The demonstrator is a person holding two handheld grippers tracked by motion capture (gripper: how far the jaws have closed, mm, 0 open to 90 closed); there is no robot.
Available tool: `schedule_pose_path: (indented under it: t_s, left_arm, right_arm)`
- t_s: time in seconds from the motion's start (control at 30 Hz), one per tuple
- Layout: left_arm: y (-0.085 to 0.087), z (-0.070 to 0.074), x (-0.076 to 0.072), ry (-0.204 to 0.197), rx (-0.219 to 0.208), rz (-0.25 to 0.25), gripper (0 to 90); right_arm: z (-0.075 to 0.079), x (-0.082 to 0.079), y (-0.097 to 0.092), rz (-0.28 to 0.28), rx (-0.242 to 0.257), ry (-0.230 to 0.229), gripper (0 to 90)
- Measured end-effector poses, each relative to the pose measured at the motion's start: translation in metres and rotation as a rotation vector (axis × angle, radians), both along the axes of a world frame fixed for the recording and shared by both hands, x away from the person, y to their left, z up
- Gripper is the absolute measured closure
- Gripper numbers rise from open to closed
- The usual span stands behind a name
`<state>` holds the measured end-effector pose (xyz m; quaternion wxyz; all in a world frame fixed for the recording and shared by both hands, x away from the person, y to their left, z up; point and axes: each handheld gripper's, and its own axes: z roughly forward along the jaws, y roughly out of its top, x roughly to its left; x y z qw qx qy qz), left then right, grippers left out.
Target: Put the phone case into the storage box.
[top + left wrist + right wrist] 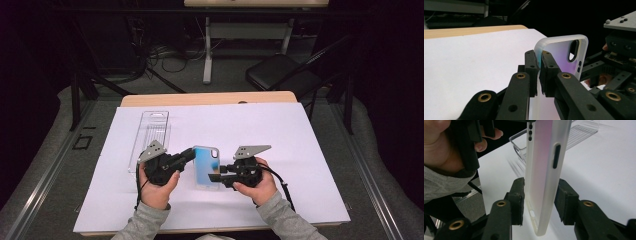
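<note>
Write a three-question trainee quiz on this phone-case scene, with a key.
1. True or false: the left gripper is clamped on the rim of the phone case.
2. Which gripper straddles the case without pinching it? A) left B) right
3. What lies on the white sheet beyond the left gripper?

Key
1. True.
2. B. The right gripper has a gap showing at one pad; its other jaw sits at the case.
3. A clear plastic package.
</note>
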<state>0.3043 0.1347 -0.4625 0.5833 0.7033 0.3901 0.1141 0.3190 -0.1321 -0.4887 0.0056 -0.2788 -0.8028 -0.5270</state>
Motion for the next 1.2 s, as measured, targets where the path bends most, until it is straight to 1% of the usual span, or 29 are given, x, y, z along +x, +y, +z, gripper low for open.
schedule_pose_path:
  t_s: [0.23,0.33,0.5,0.8,1.0,1.07,1.13,1.2]
  left_arm:
    - [0.005,-0.001,0.003,0.001,0.005,0.021,85.4]
    - [0.008,0.000,0.003,0.000,-0.001,0.029,85.4]
    - [0.012,0.001,0.004,-0.002,-0.002,0.037,85.4]
    - [0.016,0.002,0.005,-0.011,-0.008,0.060,85.4]
    - [0.022,0.003,0.007,-0.014,-0.012,0.073,85.4]
    - [0.024,0.004,0.007,-0.015,-0.015,0.079,85.4]
    - [0.026,0.004,0.008,-0.015,-0.021,0.088,85.4]
    - [0.028,0.005,0.008,-0.016,-0.024,0.094,85.4]
  right_arm:
    - [0.000,0.000,0.000,-0.002,0.003,-0.008,55.1]
    - [0.000,0.001,0.000,-0.009,0.002,-0.010,52.7]
    - [0.000,0.001,-0.001,-0.012,-0.006,-0.028,51.6]
    - [0.000,0.003,-0.002,-0.018,-0.024,-0.040,51.5]
    - [0.002,0.004,-0.005,-0.022,-0.022,-0.053,51.4]
    - [0.002,0.004,-0.006,-0.026,-0.029,-0.073,50.6]
    - [0.003,0.004,-0.006,-0.024,-0.041,-0.079,50.8]
    - [0.003,0.004,-0.006,-0.027,-0.048,-0.096,51.3]
